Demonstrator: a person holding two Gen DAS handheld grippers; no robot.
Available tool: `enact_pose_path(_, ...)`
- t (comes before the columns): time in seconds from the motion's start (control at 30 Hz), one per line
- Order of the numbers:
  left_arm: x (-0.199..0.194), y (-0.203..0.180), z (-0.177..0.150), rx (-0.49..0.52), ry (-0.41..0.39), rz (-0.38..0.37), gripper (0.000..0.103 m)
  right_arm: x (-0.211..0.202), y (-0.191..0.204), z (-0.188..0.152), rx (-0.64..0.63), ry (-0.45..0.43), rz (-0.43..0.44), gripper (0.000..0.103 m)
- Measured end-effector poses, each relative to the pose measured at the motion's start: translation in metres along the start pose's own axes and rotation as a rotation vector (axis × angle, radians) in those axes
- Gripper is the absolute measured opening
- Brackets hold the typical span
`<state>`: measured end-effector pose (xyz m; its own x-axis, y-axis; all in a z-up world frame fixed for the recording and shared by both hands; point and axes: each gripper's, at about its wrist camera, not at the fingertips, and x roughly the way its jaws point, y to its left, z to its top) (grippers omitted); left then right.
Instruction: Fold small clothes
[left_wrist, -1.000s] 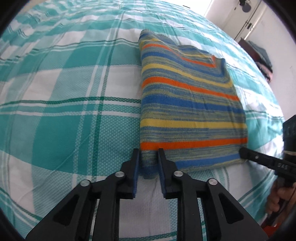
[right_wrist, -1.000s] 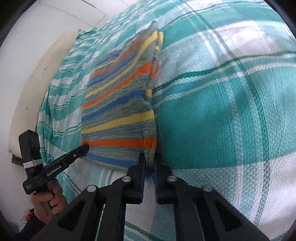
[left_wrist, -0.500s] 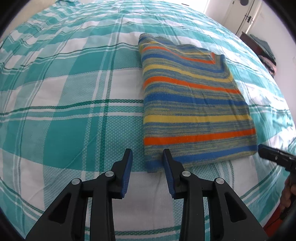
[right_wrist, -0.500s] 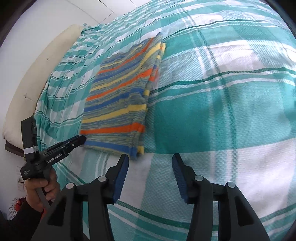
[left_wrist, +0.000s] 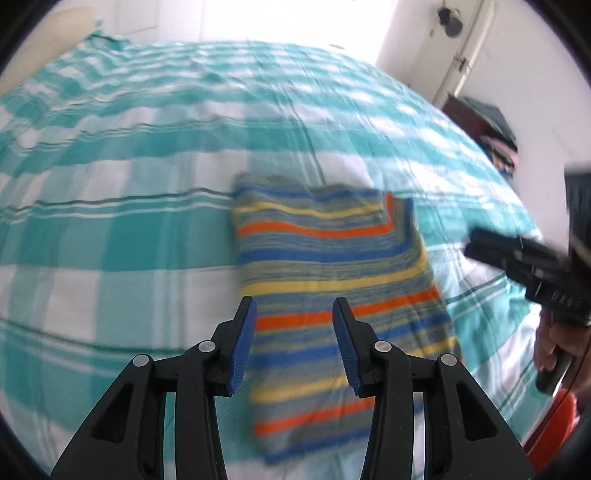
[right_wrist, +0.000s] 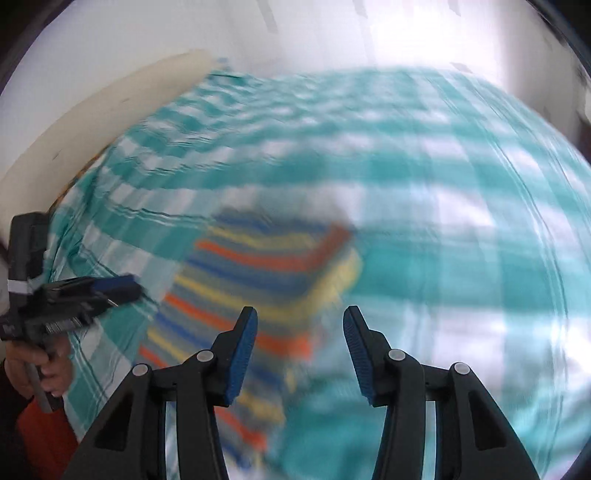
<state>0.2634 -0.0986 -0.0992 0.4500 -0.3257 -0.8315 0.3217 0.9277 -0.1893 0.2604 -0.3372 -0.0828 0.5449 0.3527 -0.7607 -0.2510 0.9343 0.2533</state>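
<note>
Both tongs (left_wrist: 293, 341) (right_wrist: 299, 350) lifted off folded sweater's (left_wrist: 332, 266) near edge

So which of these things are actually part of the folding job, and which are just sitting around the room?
Part of the job:
- striped knit garment, folded flat on the bed
- left gripper, jaws opening, nothing between them
- right gripper, open, empty

Just around:
- checked teal bedspread
- pile of clothes by the wall
- headboard
</note>
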Motion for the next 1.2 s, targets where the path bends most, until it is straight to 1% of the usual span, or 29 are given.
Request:
enact_pose_path(0.07,0.026,0.004,-0.006,-0.01,0.047,0.023,0.044,0.025,0.01,0.015,-0.064,0.005,0.044,0.049)
enact_pose_path(0.1,0.034,0.007,-0.01,-0.009,0.055,0.042,0.044,0.038,0.012,0.018,-0.083,0.022,0.055,0.049)
enact_pose_path(0.13,0.04,0.01,-0.013,-0.003,0.056,0.065,0.047,0.056,0.01,0.016,-0.098,0.058,0.051,0.049)
enact_pose_path(0.17,0.044,0.014,-0.018,0.001,0.053,0.08,0.053,0.071,0.006,0.012,-0.101,0.1,0.039,0.049)
enact_pose_path(0.2,0.047,0.02,-0.023,-0.015,0.057,0.068,0.063,0.09,-0.001,0.004,-0.092,0.164,0.022,0.049)
enact_pose_path(0.23,0.047,0.025,-0.025,-0.038,0.056,0.053,0.065,0.106,-0.01,-0.008,-0.081,0.214,0.019,0.049)
enact_pose_path(0.3,0.042,0.033,-0.032,-0.078,0.035,0.022,0.067,0.101,-0.014,-0.013,-0.096,0.163,0.041,0.049)
enact_pose_path(0.37,0.035,0.034,-0.038,-0.084,0.019,0.023,0.07,0.092,-0.013,-0.012,-0.105,0.172,0.028,0.048)
enact_pose_path(0.4,0.032,0.033,-0.041,-0.083,0.014,0.027,0.072,0.086,-0.013,-0.009,-0.097,0.162,0.035,0.048)
enact_pose_path(0.43,0.028,0.032,-0.044,-0.079,0.011,0.032,0.074,0.076,-0.013,-0.002,-0.091,0.13,0.056,0.048)
enact_pose_path(0.5,0.019,0.031,-0.055,-0.073,-0.002,0.052,0.075,0.068,-0.011,0.011,-0.101,0.093,0.065,0.048)
enact_pose_path(0.6,0.009,0.032,-0.068,-0.079,-0.012,0.08,0.077,0.075,-0.004,0.033,-0.148,0.068,0.081,0.048)
enact_pose_path(0.63,0.005,0.034,-0.076,-0.084,-0.016,0.093,0.08,0.084,-0.003,0.039,-0.158,0.072,0.083,0.048)
enact_pose_path(0.67,0.003,0.036,-0.08,-0.092,-0.02,0.1,0.082,0.097,-0.006,0.042,-0.152,0.093,0.084,0.048)
enact_pose_path(0.73,0.001,0.04,-0.091,-0.109,-0.027,0.107,0.091,0.131,-0.018,0.039,-0.112,0.185,0.032,0.048)
enact_pose_path(0.77,0.0,0.042,-0.1,-0.112,-0.037,0.111,0.092,0.142,-0.026,0.038,-0.078,0.211,0.036,0.048)
enact_pose_path(0.8,-0.001,0.041,-0.105,-0.103,-0.05,0.118,0.093,0.143,-0.03,0.041,-0.047,0.2,0.045,0.048)
enact_pose_path(0.87,-0.002,0.036,-0.116,-0.074,-0.084,0.142,0.095,0.135,-0.022,0.05,-0.043,0.195,0.017,0.048)
enact_pose_path(0.9,-0.001,0.034,-0.119,-0.065,-0.1,0.154,0.096,0.129,-0.016,0.054,-0.049,0.183,0.02,0.048)
enact_pose_path(0.97,0.001,0.031,-0.119,-0.052,-0.104,0.166,0.098,0.116,0.003,0.066,-0.062,0.159,0.094,0.048)
enact_pose_path(1.0,0.002,0.032,-0.119,-0.052,-0.103,0.164,0.1,0.113,0.015,0.072,-0.061,0.17,0.137,0.048)
enact_pose_path(1.07,0.002,0.034,-0.12,-0.056,-0.109,0.157,0.1,0.121,0.041,0.082,-0.034,0.254,0.245,0.048)
enact_pose_path(1.1,0.001,0.033,-0.121,-0.056,-0.113,0.157,0.1,0.134,0.055,0.086,-0.007,0.329,0.303,0.048)
enact_pose_path(1.17,0.001,0.032,-0.122,-0.052,-0.117,0.162,0.1,0.166,0.074,0.09,0.048,0.448,0.36,0.048)
enact_pose_path(1.2,0.0,0.032,-0.123,-0.05,-0.12,0.165,0.1,0.177,0.08,0.089,0.055,0.468,0.359,0.048)
